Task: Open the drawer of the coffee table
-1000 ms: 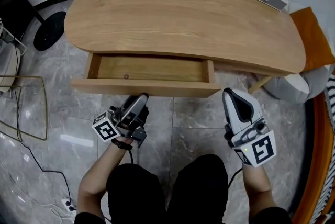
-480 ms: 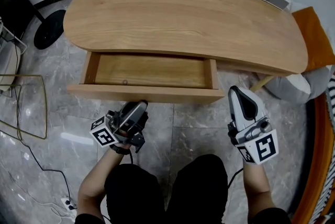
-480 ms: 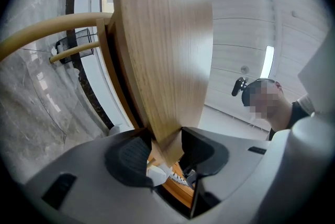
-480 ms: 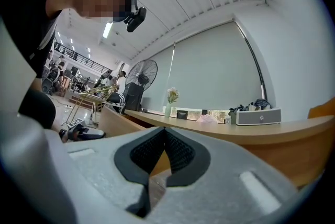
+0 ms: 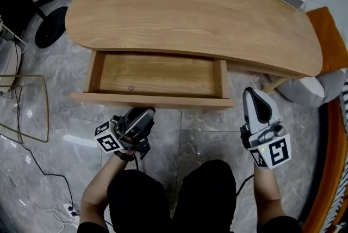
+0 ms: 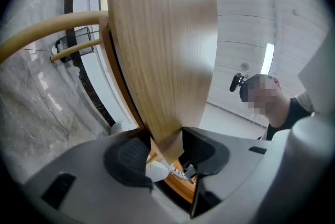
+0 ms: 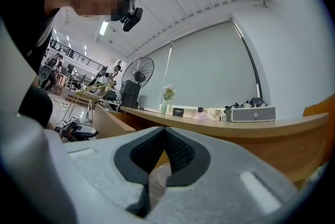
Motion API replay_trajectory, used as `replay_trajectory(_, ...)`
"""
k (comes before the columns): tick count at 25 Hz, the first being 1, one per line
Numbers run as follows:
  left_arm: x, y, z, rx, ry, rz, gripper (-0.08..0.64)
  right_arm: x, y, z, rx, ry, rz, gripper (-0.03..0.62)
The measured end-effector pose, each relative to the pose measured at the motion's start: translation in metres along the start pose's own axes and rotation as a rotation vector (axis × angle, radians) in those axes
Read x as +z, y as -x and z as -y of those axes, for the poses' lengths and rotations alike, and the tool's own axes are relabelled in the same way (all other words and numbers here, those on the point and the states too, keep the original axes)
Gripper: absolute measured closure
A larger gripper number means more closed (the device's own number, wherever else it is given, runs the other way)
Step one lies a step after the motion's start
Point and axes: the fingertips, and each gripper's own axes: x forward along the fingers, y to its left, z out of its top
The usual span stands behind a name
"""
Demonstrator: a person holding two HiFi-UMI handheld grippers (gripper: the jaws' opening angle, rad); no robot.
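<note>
Drawer (image 5: 157,75) stands well out from under the table (image 5: 190,8), at centre frame in the head view, its bare wooden floor showing. Long axis runs left to right across the frame; travel is toward the bottom edge, at the person.

Left gripper (image 5: 142,113) is at the lower edge of the drawer front (image 5: 152,100), left of its middle. In the left gripper view the jaws sit at a middling gap with the panel's edge (image 6: 162,60) wedged between the pads; they have just been closing slightly on it.

Right gripper (image 5: 253,93) hovers past the front's right end, close by but not touching; its jaws are tip to tip on nothing.

Judgement: task looks nearly done. Any further pull falls to the left gripper, straight down-frame. The off-centre grip could skew the drawer.
</note>
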Motion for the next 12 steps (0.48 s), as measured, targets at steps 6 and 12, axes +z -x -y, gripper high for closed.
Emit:
replay_trajectory(6,-0.002,-0.001,0.0,0.023,-0.03,-0.037,0.385,-0.006,-0.004,0.003,-0.004,-0.017,-0.002,0.588)
replay_trajectory(12,-0.008,0.0,0.0,0.035,-0.064,-0.102,0.343,-0.012,-0.012,0.007,-0.009,-0.028,-0.002,0.588)
